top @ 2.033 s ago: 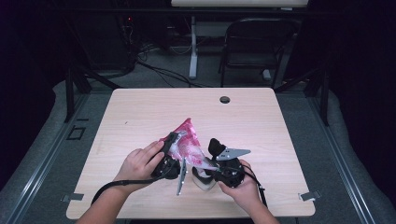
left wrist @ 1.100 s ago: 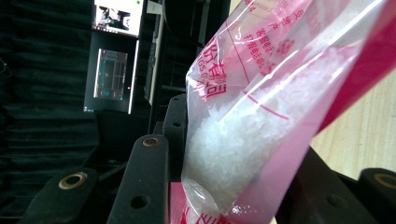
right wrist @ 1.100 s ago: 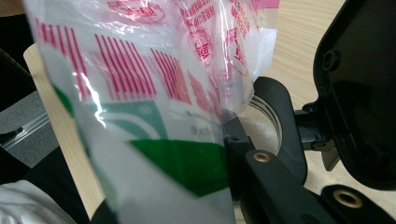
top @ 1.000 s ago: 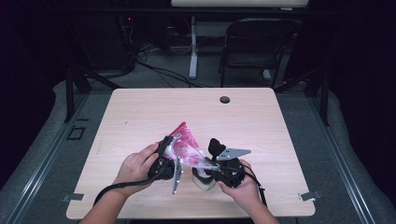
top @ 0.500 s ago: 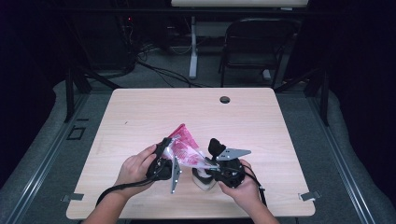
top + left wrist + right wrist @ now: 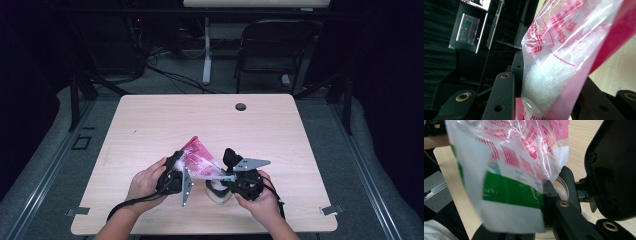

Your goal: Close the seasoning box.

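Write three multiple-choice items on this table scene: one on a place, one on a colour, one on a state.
1. Where is the bag?
A. between the two grippers
B. by the table's far edge
C. on the floor

2. What colour is the bag's print?
A. blue
B. pink-red
C. yellow

3. How is the right gripper?
A. wide open
B. lying on the table
C. shut on the bag

Answers:
1 A, the left gripper and right gripper flank it in the high view.
2 B, pink-red lettering shows on clear plastic.
3 C, its jaws pinch the bag's edge.
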`<state>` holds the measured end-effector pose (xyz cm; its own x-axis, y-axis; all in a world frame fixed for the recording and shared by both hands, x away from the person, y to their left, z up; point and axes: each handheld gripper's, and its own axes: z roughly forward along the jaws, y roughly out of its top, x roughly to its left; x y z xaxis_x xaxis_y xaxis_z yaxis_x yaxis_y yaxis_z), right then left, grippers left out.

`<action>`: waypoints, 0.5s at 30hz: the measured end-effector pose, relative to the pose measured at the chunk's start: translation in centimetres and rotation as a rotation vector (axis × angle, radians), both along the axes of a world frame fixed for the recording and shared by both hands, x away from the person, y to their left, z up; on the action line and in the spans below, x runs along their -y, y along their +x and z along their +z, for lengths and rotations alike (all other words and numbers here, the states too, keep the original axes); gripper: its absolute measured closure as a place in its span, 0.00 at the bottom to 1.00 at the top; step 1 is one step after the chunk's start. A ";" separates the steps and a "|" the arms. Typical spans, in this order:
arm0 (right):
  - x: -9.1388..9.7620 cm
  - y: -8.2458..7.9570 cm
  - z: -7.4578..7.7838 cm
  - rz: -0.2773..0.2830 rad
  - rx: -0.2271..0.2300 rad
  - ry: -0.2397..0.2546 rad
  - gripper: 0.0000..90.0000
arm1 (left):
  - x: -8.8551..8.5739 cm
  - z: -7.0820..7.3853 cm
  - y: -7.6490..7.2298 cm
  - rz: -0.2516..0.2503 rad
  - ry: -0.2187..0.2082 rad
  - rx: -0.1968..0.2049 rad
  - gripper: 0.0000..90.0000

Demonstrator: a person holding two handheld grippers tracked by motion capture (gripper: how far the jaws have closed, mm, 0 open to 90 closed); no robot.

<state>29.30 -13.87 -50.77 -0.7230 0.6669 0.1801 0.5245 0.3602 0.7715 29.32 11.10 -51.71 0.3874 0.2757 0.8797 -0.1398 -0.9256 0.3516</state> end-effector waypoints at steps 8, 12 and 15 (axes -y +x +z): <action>-0.1 -0.1 0.1 -0.005 0.006 0.015 1.00 | -0.3 -0.3 0.0 0.005 -0.013 -0.022 0.77; 0.0 0.0 0.2 -0.003 0.008 0.015 1.00 | -0.4 -0.4 0.0 0.003 -0.018 -0.030 0.77; 0.0 0.0 0.2 -0.003 0.009 0.015 1.00 | -0.5 -0.6 0.0 0.006 -0.025 -0.041 0.77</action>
